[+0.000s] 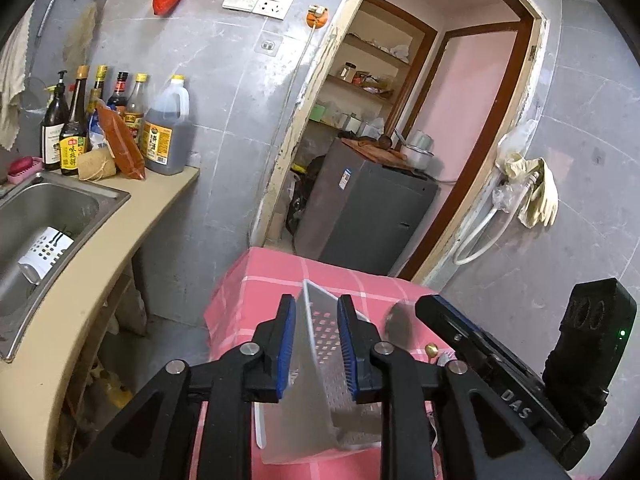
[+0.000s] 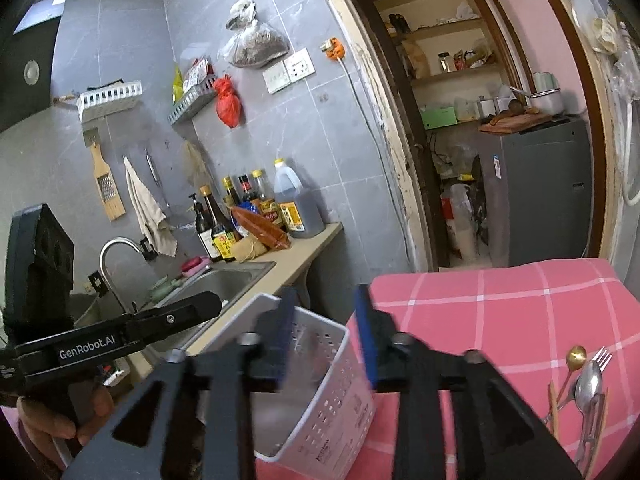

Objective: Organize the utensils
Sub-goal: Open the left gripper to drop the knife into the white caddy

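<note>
My left gripper (image 1: 316,344) straddles one wall of the white basket (image 1: 320,384); its jaws are narrow, the blue pads close on either side of the wall, though I cannot tell whether they press it; my right gripper (image 2: 326,340) stands a little apart over the basket's (image 2: 320,396) rim, pads not gripping, its left finger just inside. The basket sits on the near left edge of the pink checked cloth (image 2: 500,312), its inside bare; a spoon, fork and other utensils (image 2: 584,384) lie in a pile on the cloth to the right, well apart from the basket; the sink (image 2: 228,280) is at far left.
</note>
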Available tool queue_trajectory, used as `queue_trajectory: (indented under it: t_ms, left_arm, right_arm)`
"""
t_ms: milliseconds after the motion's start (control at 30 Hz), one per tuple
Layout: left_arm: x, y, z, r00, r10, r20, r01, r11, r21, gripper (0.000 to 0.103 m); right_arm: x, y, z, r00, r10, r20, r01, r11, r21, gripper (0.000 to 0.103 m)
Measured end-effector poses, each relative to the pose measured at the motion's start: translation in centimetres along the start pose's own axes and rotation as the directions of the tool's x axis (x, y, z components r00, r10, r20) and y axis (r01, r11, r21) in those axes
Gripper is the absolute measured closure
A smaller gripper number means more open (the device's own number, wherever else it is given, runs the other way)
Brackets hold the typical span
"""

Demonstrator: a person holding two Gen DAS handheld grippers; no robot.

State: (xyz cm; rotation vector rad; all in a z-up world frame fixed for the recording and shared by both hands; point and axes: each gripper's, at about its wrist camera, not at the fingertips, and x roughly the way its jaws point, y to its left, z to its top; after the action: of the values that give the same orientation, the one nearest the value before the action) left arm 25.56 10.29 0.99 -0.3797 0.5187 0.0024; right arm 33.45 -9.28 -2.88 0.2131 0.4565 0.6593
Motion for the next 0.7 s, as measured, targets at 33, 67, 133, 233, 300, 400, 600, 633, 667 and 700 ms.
queue_trajectory:
  t_ms: [33, 67, 133, 233, 300, 400, 600, 633, 667, 700]
  left_arm:
    - [-0.2, 0.0, 0.0, 1.0, 0.006, 0.006, -0.006, 1.0, -0.001, 0.077]
    - [-0.3, -0.1, 0.0, 1.0, 0.01, 0.01, -0.01, 1.0, -0.003, 0.073]
    - [-0.7, -0.2, 0.1, 0.999, 0.024, 0.022, -0.024, 1.0, -0.008, 0.066]
    - [-1.3, -1.0, 0.1, 0.997, 0.052, 0.055, -0.052, 0.999, 0.003, 0.053]
    - [-1.7, -1.9, 0.1, 0.994, 0.074, 0.082, -0.076, 0.997, 0.017, 0.04]
    - [-2.2, -3.4, -0.2, 0.987, 0.104, 0.118, -0.11, 0.993, 0.04, 0.023]
    - [-2.8, -7.1, -1.8, 0.965, 0.167, 0.201, -0.192, 0.975, 0.114, 0.005]
    - [-2.8, -7.8, -2.2, 0.963, 0.171, 0.209, -0.2, 0.972, 0.126, 0.004]
    - [-2.9, -8.3, -2.4, 0.961, 0.174, 0.216, -0.206, 0.969, 0.135, 0.003]
    - [-2.9, -8.8, -2.8, 0.958, 0.177, 0.224, -0.212, 0.967, 0.145, 0.003]
  right_arm:
    - [-0.3, -0.1, 0.1, 1.0, -0.005, 0.005, 0.005, 1.0, 0.001, 0.072]
    - [-0.7, -0.3, 0.2, 1.0, -0.014, 0.012, 0.014, 1.0, 0.001, 0.069]
    - [-1.7, -0.6, 0.5, 0.998, -0.044, 0.035, 0.044, 0.999, -0.001, 0.056]
    - [-3.8, -1.5, 1.0, 0.993, -0.096, 0.073, 0.096, 0.995, -0.006, 0.043]
    - [-5.2, -2.0, 1.3, 0.986, -0.138, 0.094, 0.14, 0.99, -0.017, 0.033]
    - [-7.5, -3.0, 1.7, 0.971, -0.205, 0.125, 0.211, 0.977, -0.033, 0.017]
    - [-11.9, -4.7, 1.9, 0.93, -0.329, 0.165, 0.344, 0.936, -0.072, 0.003]
    - [-12.5, -4.9, 2.0, 0.923, -0.346, 0.168, 0.363, 0.929, -0.079, 0.002]
    - [-13.2, -5.3, 1.9, 0.913, -0.371, 0.169, 0.389, 0.917, -0.088, 0.002]
    - [-13.7, -5.4, 2.0, 0.906, -0.387, 0.17, 0.405, 0.909, -0.093, 0.002]
